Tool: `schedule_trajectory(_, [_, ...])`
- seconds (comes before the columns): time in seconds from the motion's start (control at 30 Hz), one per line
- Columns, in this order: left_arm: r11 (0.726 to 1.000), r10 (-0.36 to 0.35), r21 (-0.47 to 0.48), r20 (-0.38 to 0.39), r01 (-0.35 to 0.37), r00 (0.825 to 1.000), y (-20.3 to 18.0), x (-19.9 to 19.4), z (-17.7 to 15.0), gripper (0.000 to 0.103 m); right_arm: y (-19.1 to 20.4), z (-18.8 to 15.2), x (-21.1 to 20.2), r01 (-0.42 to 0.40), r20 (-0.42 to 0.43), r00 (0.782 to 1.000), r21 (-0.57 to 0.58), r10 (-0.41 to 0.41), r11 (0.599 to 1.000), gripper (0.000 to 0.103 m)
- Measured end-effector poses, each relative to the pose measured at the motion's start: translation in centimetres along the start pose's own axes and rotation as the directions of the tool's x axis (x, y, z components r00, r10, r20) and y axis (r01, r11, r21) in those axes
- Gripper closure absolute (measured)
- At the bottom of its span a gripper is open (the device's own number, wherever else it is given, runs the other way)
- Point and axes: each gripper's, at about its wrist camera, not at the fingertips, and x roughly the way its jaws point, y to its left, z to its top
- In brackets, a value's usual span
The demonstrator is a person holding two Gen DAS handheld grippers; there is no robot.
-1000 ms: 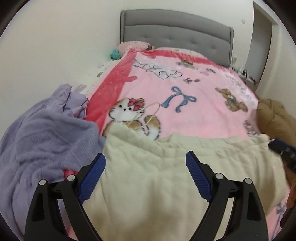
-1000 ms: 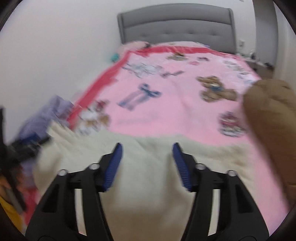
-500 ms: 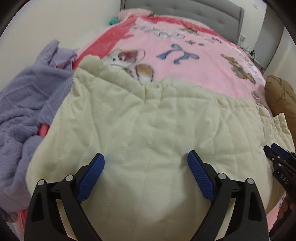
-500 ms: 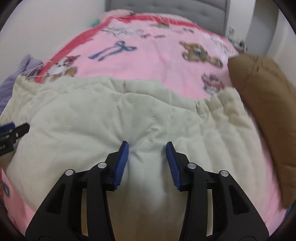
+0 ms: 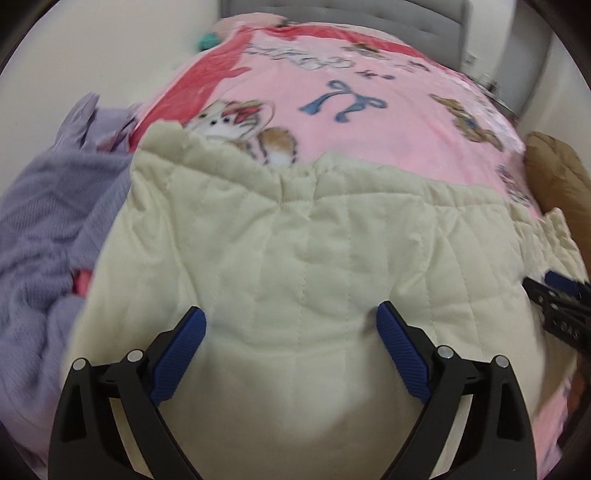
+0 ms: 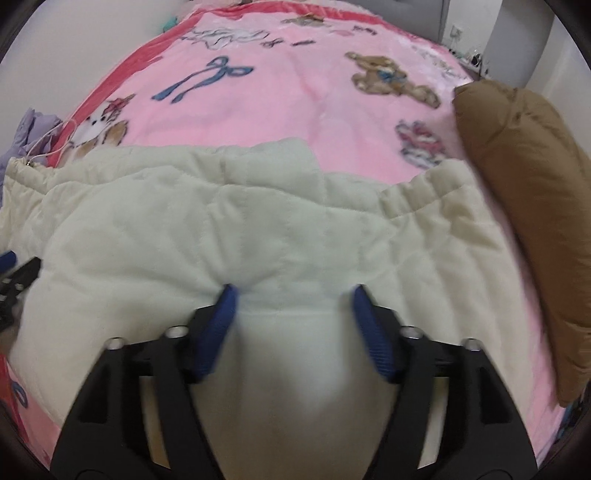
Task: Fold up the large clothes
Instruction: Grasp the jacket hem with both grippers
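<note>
A cream quilted garment (image 5: 295,251) lies spread across the near end of the bed; it also fills the lower half of the right wrist view (image 6: 258,229). My left gripper (image 5: 291,317) is open, its blue pads wide apart just over the garment's near part. My right gripper (image 6: 293,295) is open, pads down on the cream fabric, holding nothing. The right gripper's tip shows at the right edge of the left wrist view (image 5: 557,295); the left one's tip shows at the left edge of the right wrist view (image 6: 18,269).
A pink cartoon blanket (image 5: 369,122) covers the bed (image 6: 295,81). A purple knit garment (image 5: 40,221) is heaped at the left. A brown padded garment (image 6: 524,177) lies at the right. A grey headboard (image 5: 424,18) and white walls stand behind.
Both grippers tilted down and came close over the cream garment. The right gripper's jaws narrowed half a second ago and have widened again. The left jaws stayed wide.
</note>
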Motion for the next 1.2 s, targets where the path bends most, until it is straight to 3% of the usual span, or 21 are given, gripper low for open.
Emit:
schedule_trajectory(0.07, [0.999, -0.041, -0.007, 0.03, 0.041, 0.999, 2.2, -2.2, 0.8, 0.011, -1.1, 0.2, -1.7, -0.07, 0.02, 0.997, 0.0, 0.07, 0.998, 0.036])
schedule_trajectory(0.1, [0.995, -0.097, -0.032, 0.04, 0.099, 0.994, 3.8, -3.0, 1.2, 0.011, -1.7, 0.3, -2.7, -0.12, 0.044, 0.992, 0.013, 0.119, 0.993, 0.036])
schedule_trajectory(0.13, [0.986, -0.144, -0.073, 0.036, 0.147, 0.989, 5.5, -3.6, 1.8, 0.011, -2.9, 0.2, -4.3, -0.207, 0.098, 0.974, 0.034, 0.203, 0.978, 0.035])
schedule_trajectory(0.2, [0.972, -0.196, -0.129, 0.019, 0.197, 0.98, 8.2, -3.8, 3.0, 0.011, -4.5, 0.2, -5.8, -0.271, 0.134, 0.955, 0.045, 0.263, 0.962, 0.019])
schedule_trajectory(0.23, [0.97, -0.194, -0.146, 0.019, 0.195, 0.981, 9.6, -3.7, 3.5, 0.011, -5.8, 0.3, -6.5, -0.29, 0.154, 0.948, 0.051, 0.279, 0.956, 0.017])
schedule_trajectory(0.3, [0.973, -0.178, -0.148, 0.013, 0.178, 0.984, 11.4, -3.2, 4.4, 0.011, -8.0, 0.5, -7.0, -0.289, 0.166, 0.947, 0.066, 0.275, 0.955, 0.014])
schedule_trajectory(0.4, [0.967, -0.217, -0.141, -0.033, 0.211, 0.976, 13.1, -1.4, 5.1, 0.011, -11.0, 1.1, -6.1, -0.245, 0.126, 0.964, 0.076, 0.234, 0.967, 0.012])
schedule_trajectory(0.53, [0.971, -0.239, -0.054, -0.154, 0.233, 0.959, 12.3, 2.2, 4.8, 0.011, -14.4, 1.3, -3.3, -0.231, 0.045, 0.973, 0.102, 0.228, 0.968, 0.012])
schedule_trajectory(0.6, [0.971, -0.236, -0.006, -0.181, 0.239, 0.955, 12.0, 3.0, 4.2, 0.011, -15.9, 1.1, -1.4, -0.231, 0.003, 0.973, 0.125, 0.233, 0.965, 0.012])
schedule_trajectory(0.67, [0.964, -0.263, -0.026, -0.192, 0.263, 0.946, 12.4, 3.8, 3.8, 0.01, -17.1, 0.8, -0.1, -0.234, -0.02, 0.971, 0.143, 0.239, 0.962, 0.011])
schedule_trajectory(0.87, [0.909, -0.414, -0.181, -0.269, 0.376, 0.87, 14.7, 7.5, 2.3, 0.004, -18.4, -0.8, 4.2, -0.323, -0.09, 0.935, 0.184, 0.344, 0.928, 0.008])
schedule_trajectory(0.93, [0.887, -0.459, -0.216, -0.304, 0.409, 0.835, 14.8, 8.9, 1.9, 0.004, -18.6, -1.1, 5.9, -0.363, -0.132, 0.909, 0.221, 0.396, 0.905, 0.008])
schedule_trajectory(1.0, [0.87, -0.49, -0.236, -0.323, 0.432, 0.81, 14.9, 9.6, 2.0, 0.004, -19.5, -1.3, 7.4, -0.424, -0.158, 0.864, 0.287, 0.479, 0.859, 0.008])
schedule_trajectory(1.17, [0.845, -0.534, -0.235, -0.348, 0.48, 0.77, 14.4, 10.8, 2.4, 0.004, -19.2, -0.9, 8.5, -0.481, -0.202, 0.81, 0.309, 0.551, 0.82, 0.007])
schedule_trajectory(1.2, [0.834, -0.552, -0.246, -0.358, 0.495, 0.753, 14.2, 11.1, 2.4, 0.004, -19.2, -0.8, 8.8, -0.498, -0.206, 0.791, 0.331, 0.577, 0.801, 0.007])
